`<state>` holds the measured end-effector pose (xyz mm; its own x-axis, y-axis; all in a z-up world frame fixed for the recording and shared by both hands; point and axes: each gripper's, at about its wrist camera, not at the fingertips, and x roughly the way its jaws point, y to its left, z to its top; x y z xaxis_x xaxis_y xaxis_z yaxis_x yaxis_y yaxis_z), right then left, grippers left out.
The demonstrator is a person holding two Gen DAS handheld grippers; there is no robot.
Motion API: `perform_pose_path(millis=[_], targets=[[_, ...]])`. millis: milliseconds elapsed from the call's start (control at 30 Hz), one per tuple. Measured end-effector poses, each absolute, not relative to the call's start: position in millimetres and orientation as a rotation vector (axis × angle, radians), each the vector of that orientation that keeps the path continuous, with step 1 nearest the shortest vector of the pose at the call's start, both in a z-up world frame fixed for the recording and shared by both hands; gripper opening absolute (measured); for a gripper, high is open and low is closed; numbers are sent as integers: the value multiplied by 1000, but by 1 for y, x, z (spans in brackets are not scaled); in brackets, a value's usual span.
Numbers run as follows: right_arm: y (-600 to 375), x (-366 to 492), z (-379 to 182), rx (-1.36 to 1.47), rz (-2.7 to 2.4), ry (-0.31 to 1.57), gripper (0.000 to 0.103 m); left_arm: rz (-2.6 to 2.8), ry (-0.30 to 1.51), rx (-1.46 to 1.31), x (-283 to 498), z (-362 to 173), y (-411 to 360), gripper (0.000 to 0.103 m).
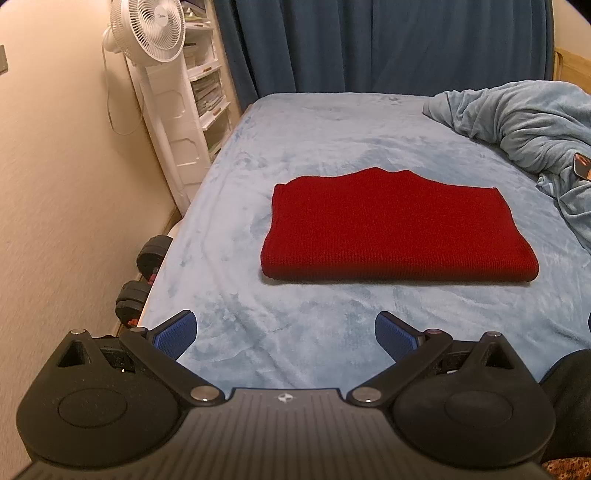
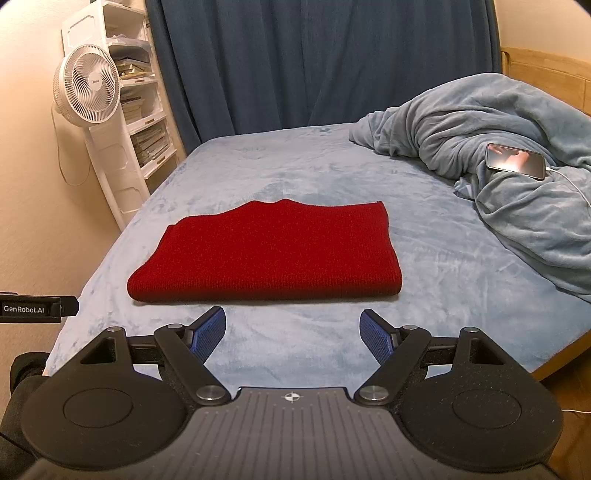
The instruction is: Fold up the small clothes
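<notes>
Bedroom: blue curtain (image 2: 295, 62) at the far side, white fan (image 1: 149, 27) and shelving against the left wall, pale blue bed (image 1: 332, 129) filling the middle.
Left hand-held gripper (image 1: 285, 334): released, blue pads (image 1: 177, 332) spread wide, nothing between them; it hangs level over the near edge of the bed, pointing at the garment.
Right hand-held gripper (image 2: 291, 332): also released and empty, pads apart, held level and just short of the garment's near edge.
Red sweater (image 2: 266, 254): lies flat in the middle of the bed, already a tidy rectangle with a rounded fold along its near side and a wavy far edge.
Step in hand: judged finished or nearly so; if another fold is wanted, pinch the two near corners together, lift evenly and lay them onto the far edge so the layers stay aligned.
Care: thick knit may slip or bulge if gripped on one layer only.
Bedding: crumpled blanket (image 2: 498, 147) at far right, well apart from the sweater, with a phone (image 2: 515, 160) resting on it.
Floor at left: dumbbell (image 1: 142, 273) beside the bed.
</notes>
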<state>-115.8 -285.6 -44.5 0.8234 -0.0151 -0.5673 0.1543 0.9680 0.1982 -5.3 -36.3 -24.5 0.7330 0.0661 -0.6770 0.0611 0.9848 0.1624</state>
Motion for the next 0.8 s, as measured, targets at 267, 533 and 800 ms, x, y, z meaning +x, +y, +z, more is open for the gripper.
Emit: perform_pose_path(millis=[267,533,800], targets=[[-285,-110,-46,246,-100,609,81,4,764,190,4,-29,-35,103],[-287,-76,-54,255,-108,652,81,21,807,185,36,-40,-31,103],[-309,-28,-74,386,-118,682,81,55,862,205,83,-61,-28,103]])
